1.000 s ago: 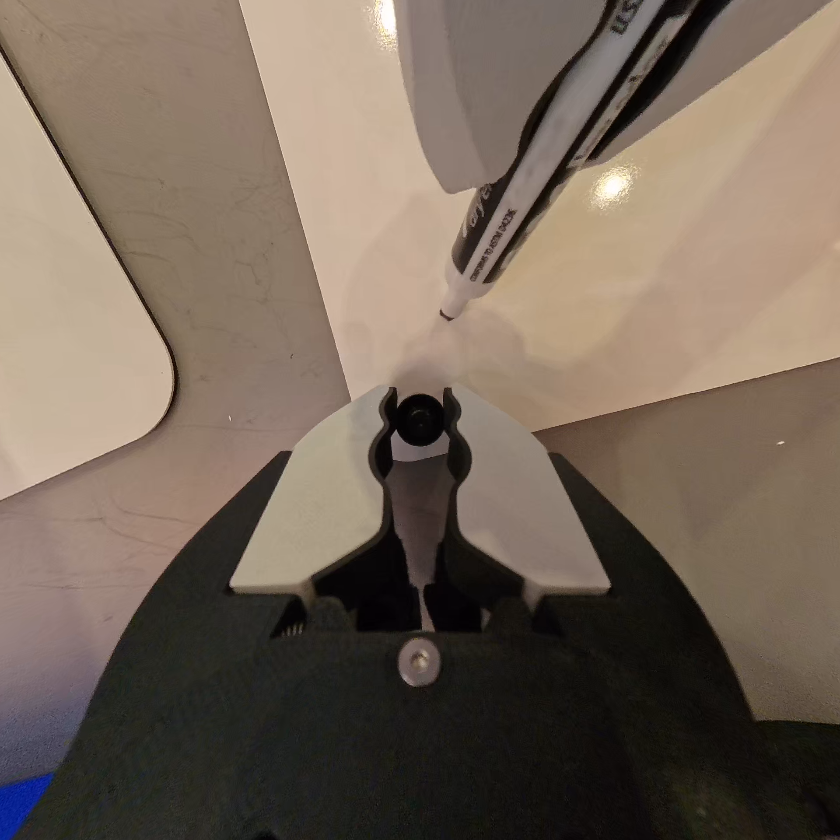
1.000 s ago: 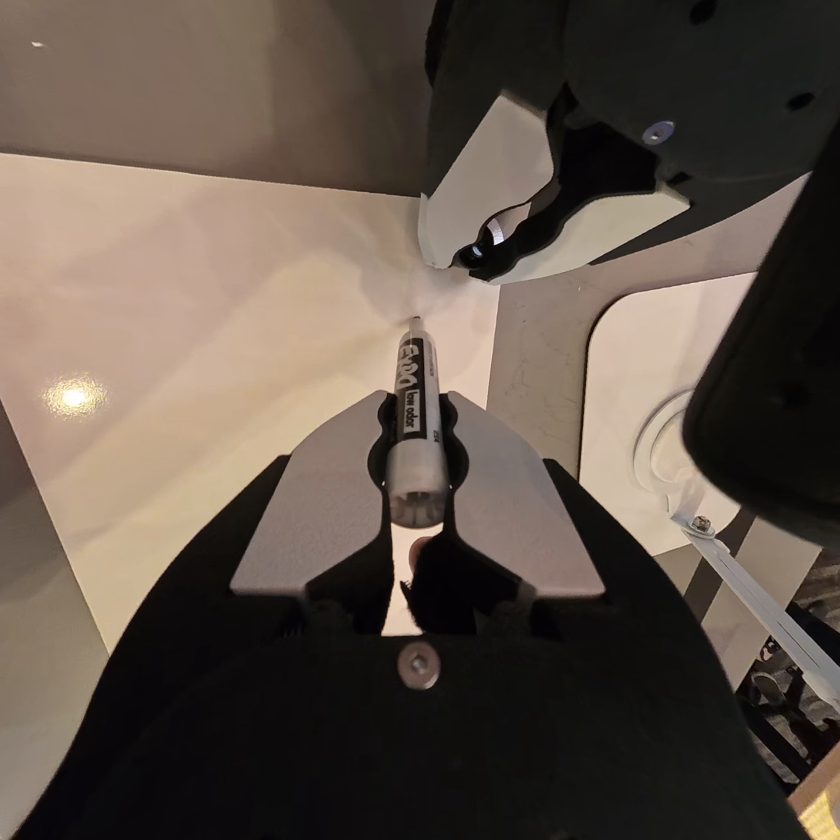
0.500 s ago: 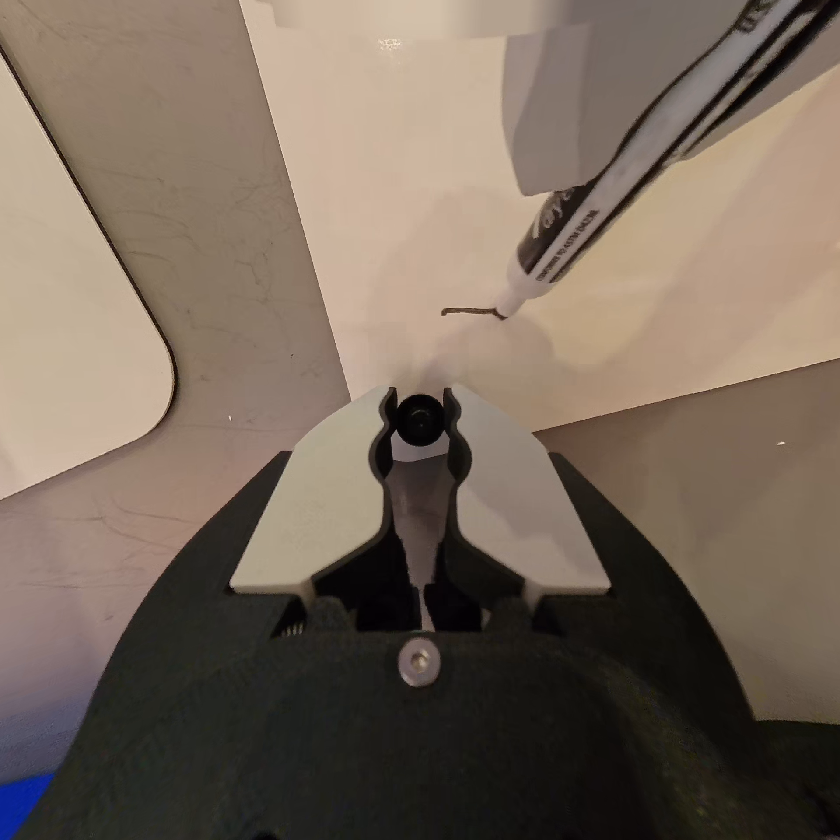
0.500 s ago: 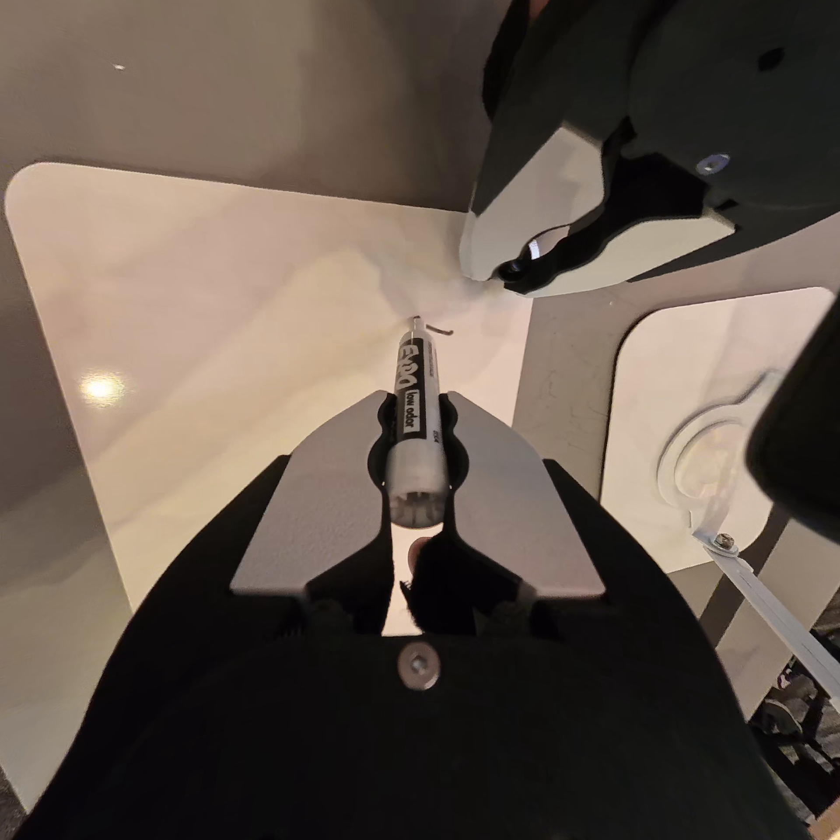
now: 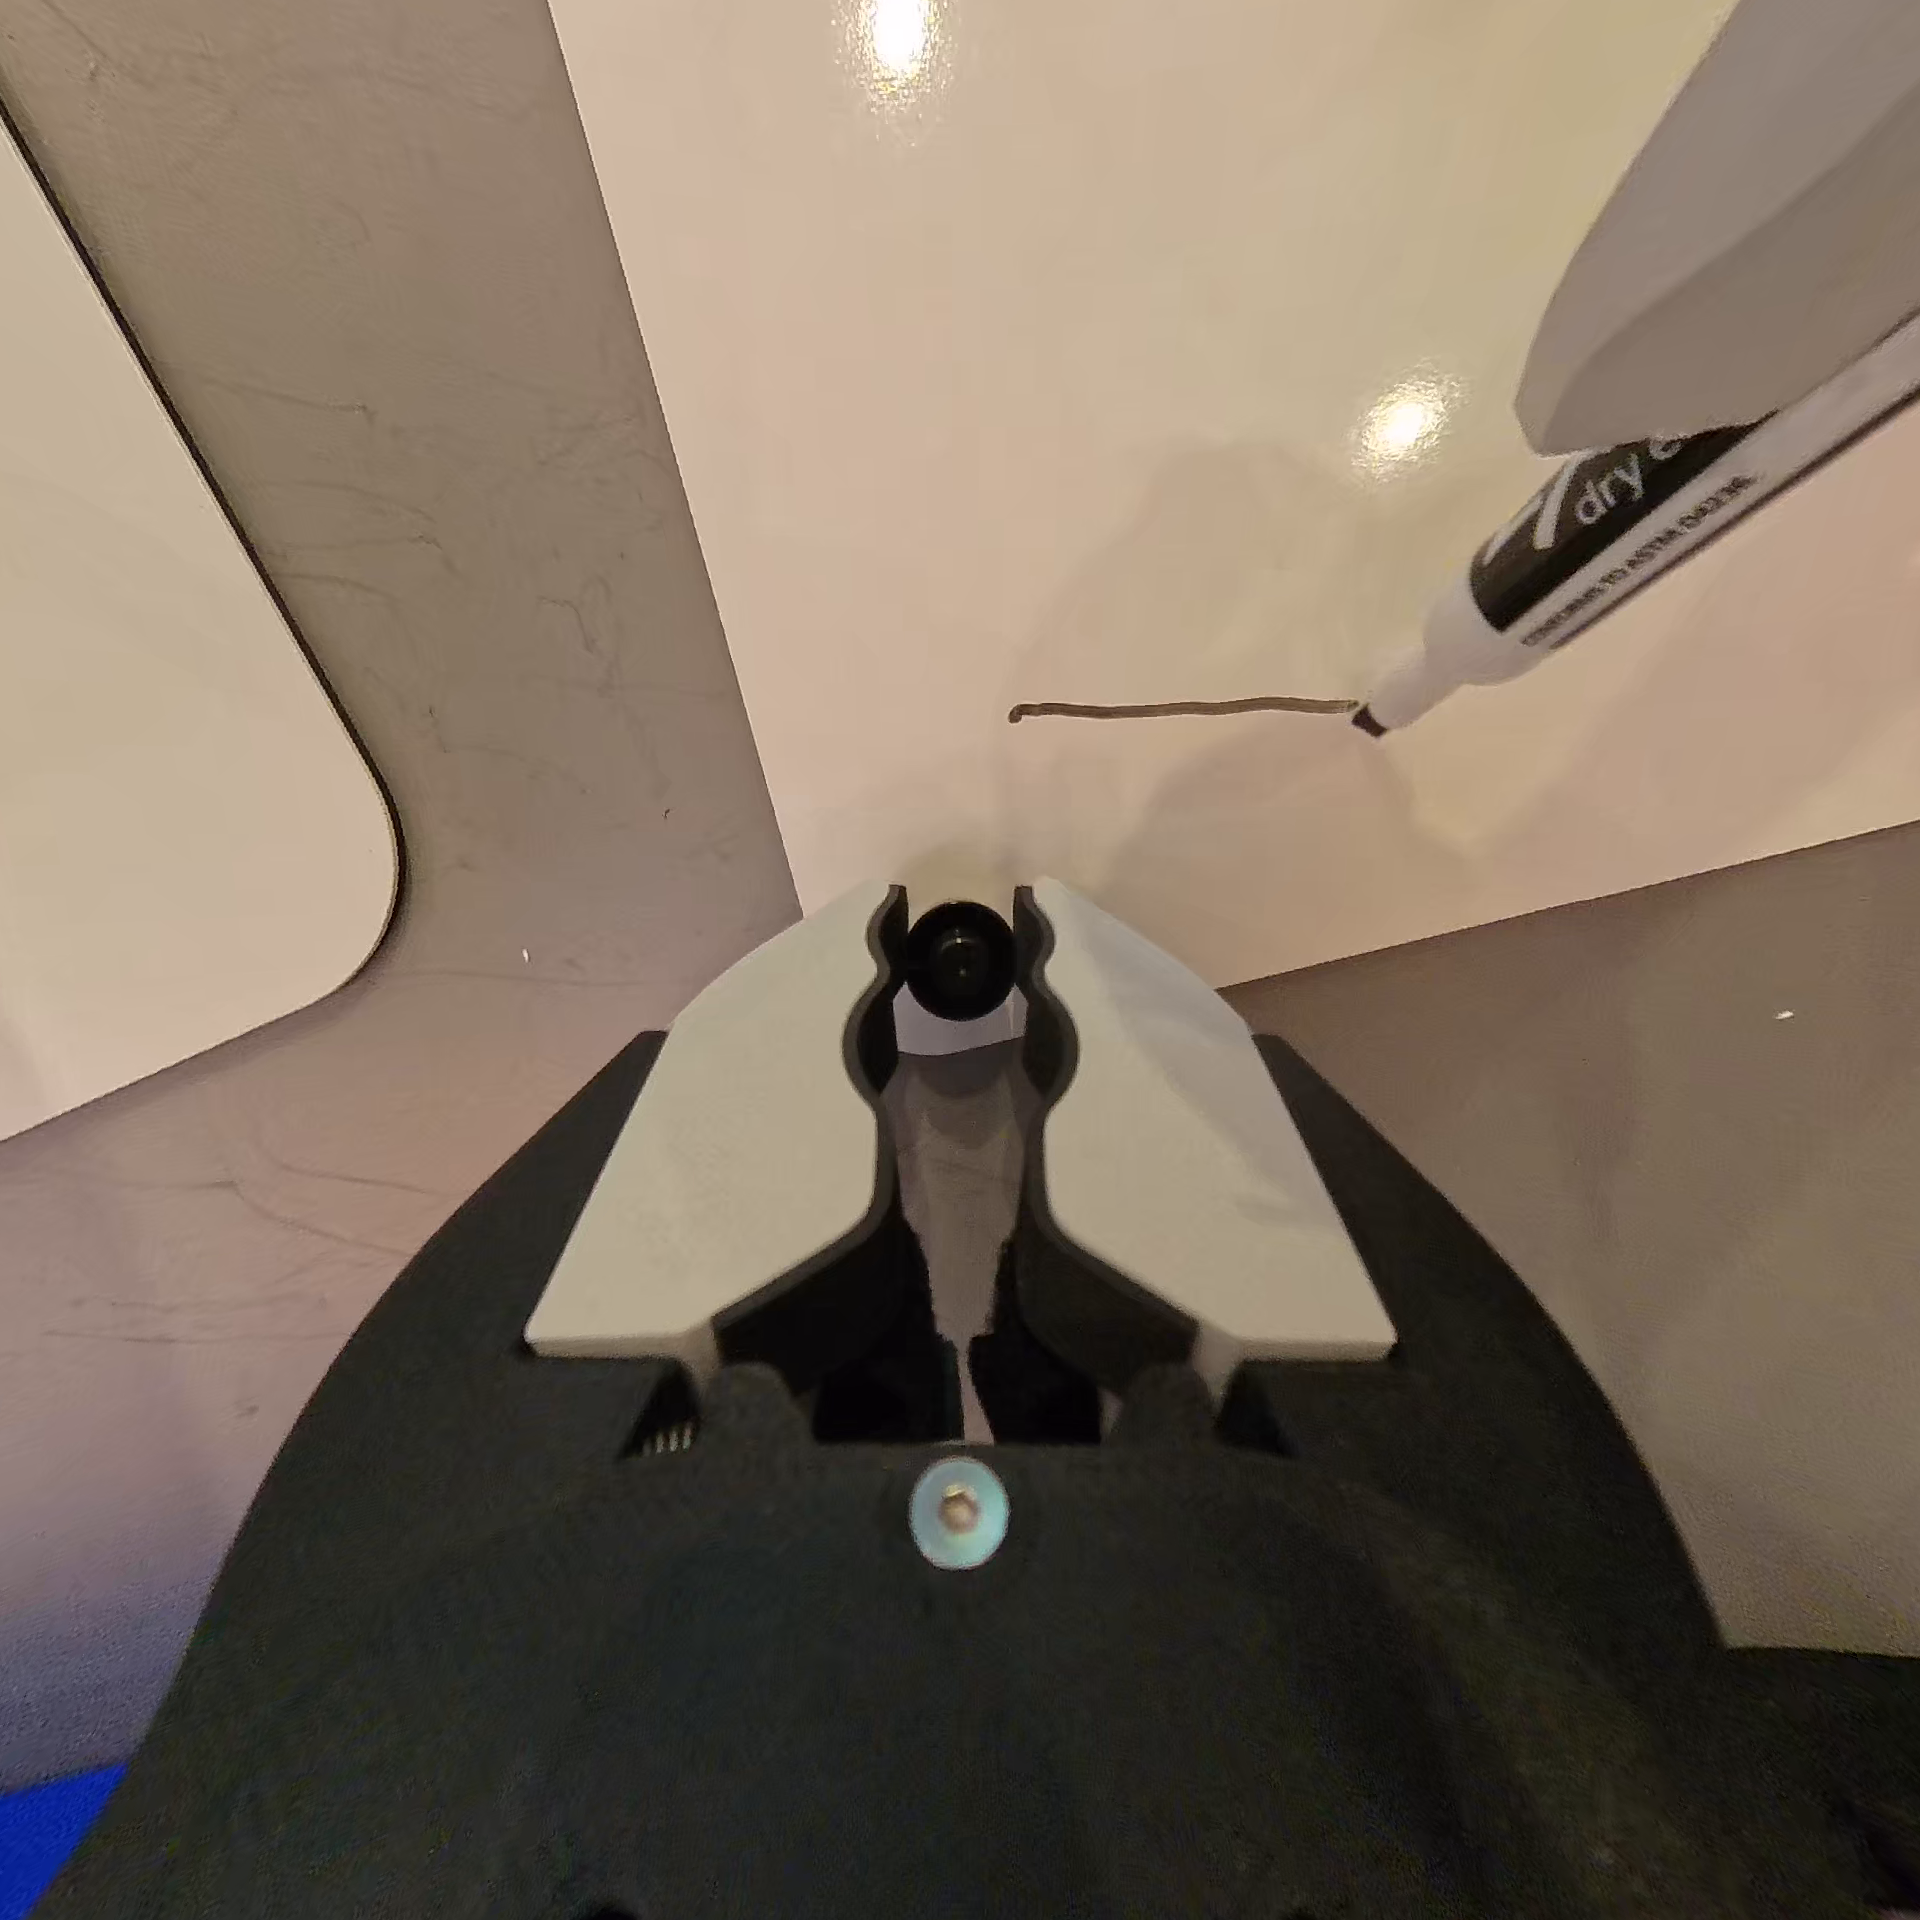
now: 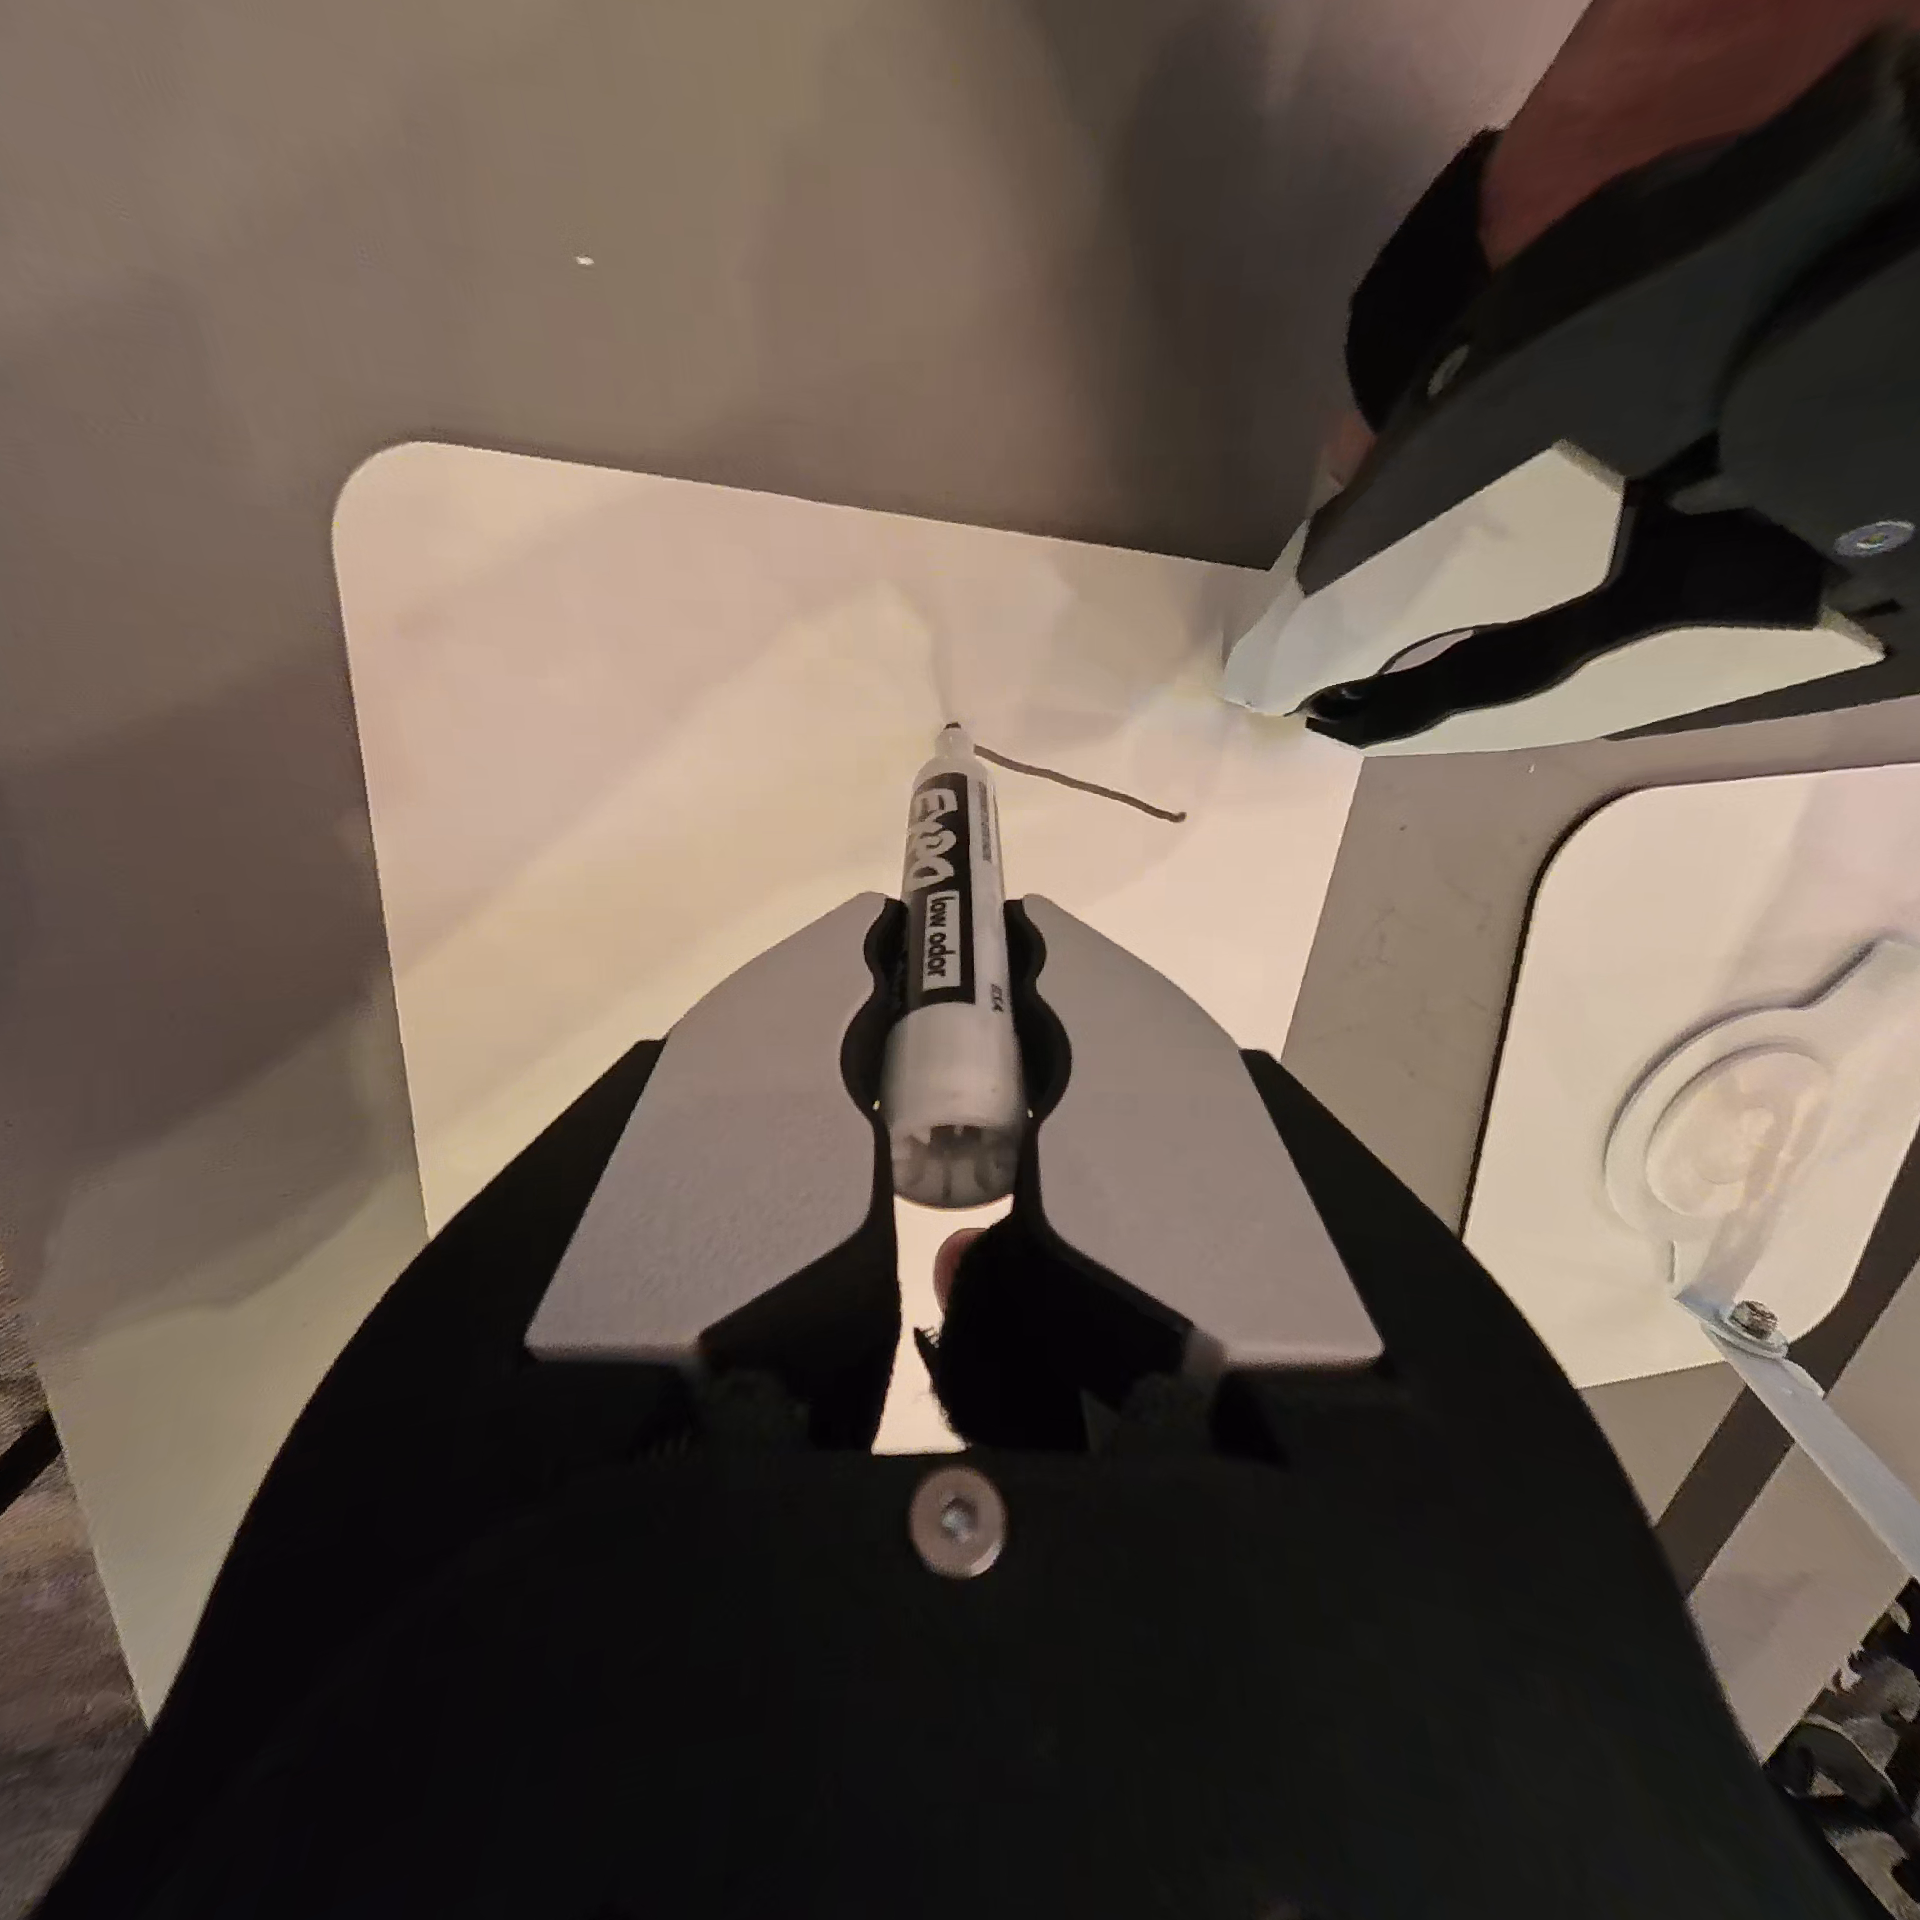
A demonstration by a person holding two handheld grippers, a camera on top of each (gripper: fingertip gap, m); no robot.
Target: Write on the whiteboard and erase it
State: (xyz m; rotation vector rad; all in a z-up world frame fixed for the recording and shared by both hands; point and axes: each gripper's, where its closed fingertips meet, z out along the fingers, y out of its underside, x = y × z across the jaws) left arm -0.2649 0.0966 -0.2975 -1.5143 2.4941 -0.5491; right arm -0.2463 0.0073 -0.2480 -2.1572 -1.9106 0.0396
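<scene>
Grey tabletop is showing all around the white whiteboard [image 6: 644, 665], which is lying flat with rounded corners; a second white panel [image 6: 1704, 935] is lying beside it on the right gripper's right. The right gripper [image 6: 954, 935] is pinching a black-and-white marker [image 6: 951, 935], its grey fingers [image 6: 748, 1091] closing on the barrel from both sides. The marker's long axis is running straight ahead along the fingers, slanting down so that the tip [image 5: 1371, 719] is touching the board. A thin dark line [image 5: 1184, 711] is trailing from that tip back toward the left gripper [image 5: 961, 914], which is resting at the board's near corner and clamping a small black cap [image 5: 958, 961] between its fingers.

So the stroke is lying between the two grippers, with the marker tip at the end farther from the left one. To my eye the writing is under way and the erasing has not begun; no eraser is showing in either view. Lengthening the line would probably mean carrying the tip on across the open white area, away from the left gripper.
</scene>
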